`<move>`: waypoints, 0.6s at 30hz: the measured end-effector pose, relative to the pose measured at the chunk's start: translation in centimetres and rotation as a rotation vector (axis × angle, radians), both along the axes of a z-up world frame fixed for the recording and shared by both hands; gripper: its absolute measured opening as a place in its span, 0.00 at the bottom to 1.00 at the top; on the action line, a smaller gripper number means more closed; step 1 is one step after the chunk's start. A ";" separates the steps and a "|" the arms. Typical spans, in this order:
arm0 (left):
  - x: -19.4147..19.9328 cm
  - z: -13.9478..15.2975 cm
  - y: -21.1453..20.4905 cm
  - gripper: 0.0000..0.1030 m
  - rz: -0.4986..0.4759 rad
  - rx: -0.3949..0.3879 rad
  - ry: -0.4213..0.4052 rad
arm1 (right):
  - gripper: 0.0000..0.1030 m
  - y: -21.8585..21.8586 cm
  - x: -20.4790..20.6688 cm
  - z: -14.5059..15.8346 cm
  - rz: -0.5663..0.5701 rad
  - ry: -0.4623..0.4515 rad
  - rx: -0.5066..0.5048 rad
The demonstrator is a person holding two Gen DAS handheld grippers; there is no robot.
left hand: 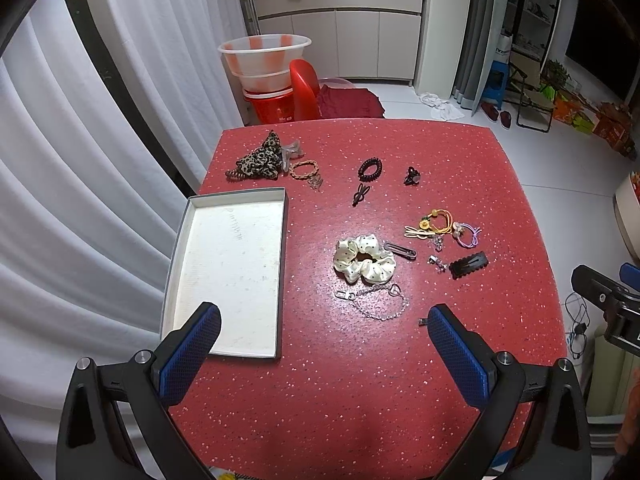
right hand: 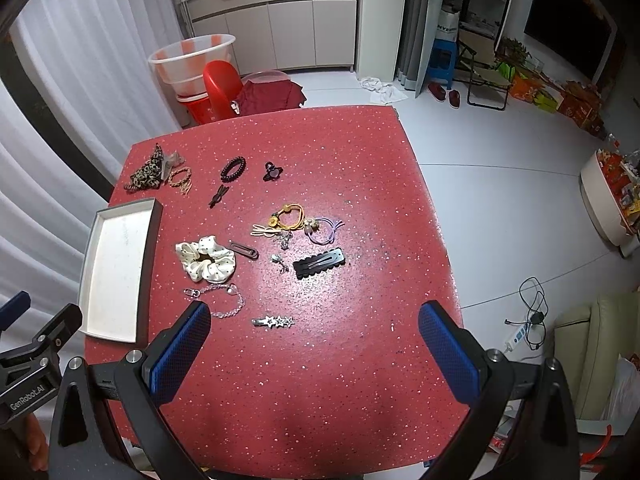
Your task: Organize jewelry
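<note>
Red speckled table (left hand: 360, 380) in a cluttered room, white curtain (left hand: 80, 200) to the left, basins (left hand: 264, 60) and cupboards beyond. Along the left edge, a shallow white tray (left hand: 230, 264), bare inside, probably the destination and set within easy reach of the left gripper (left hand: 324, 344). Scattered across the rest, hair pieces and jewelry in loose groups: leopard scrunchie (left hand: 258, 158) with a braided band (left hand: 305, 169) at the far left corner, black coil tie (left hand: 370, 169) and small claw clip (left hand: 412, 176) mid-table, cream scrunchie (left hand: 364, 258) centrally with a chain bracelet (left hand: 376, 300) just below it, yellow and purple ties (right hand: 304, 222) and a black snap clip (right hand: 319, 263) to the right. Nearest the right gripper (right hand: 314, 344), a star clip (right hand: 274, 322), likely the first pick. Both grippers hovering above the near edge, fingers (right hand: 180, 352) spread wide and empty, apparently poised to choose. Nothing sorted yet.
</note>
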State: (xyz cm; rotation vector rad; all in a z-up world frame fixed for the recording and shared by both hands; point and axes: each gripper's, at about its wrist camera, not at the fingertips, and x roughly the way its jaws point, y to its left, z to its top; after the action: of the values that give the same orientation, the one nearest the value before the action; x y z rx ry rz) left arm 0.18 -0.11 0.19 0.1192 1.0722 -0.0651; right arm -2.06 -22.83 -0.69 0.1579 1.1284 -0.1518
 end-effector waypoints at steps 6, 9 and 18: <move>0.2 -0.1 0.2 1.00 -0.001 -0.001 0.003 | 1.00 0.0 -0.1 0.0 -0.003 -0.003 0.001; 0.1 0.0 -0.2 1.00 -0.001 -0.001 0.002 | 1.00 0.0 -0.1 0.0 -0.002 -0.004 0.000; 0.1 0.0 0.0 1.00 0.003 0.000 0.004 | 1.00 0.0 -0.1 0.0 -0.002 -0.005 0.000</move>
State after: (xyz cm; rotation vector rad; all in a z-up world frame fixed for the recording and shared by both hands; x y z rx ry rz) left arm 0.31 -0.09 0.23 0.1178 1.0761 -0.0631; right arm -2.13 -22.79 -0.71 0.1591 1.1232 -0.1530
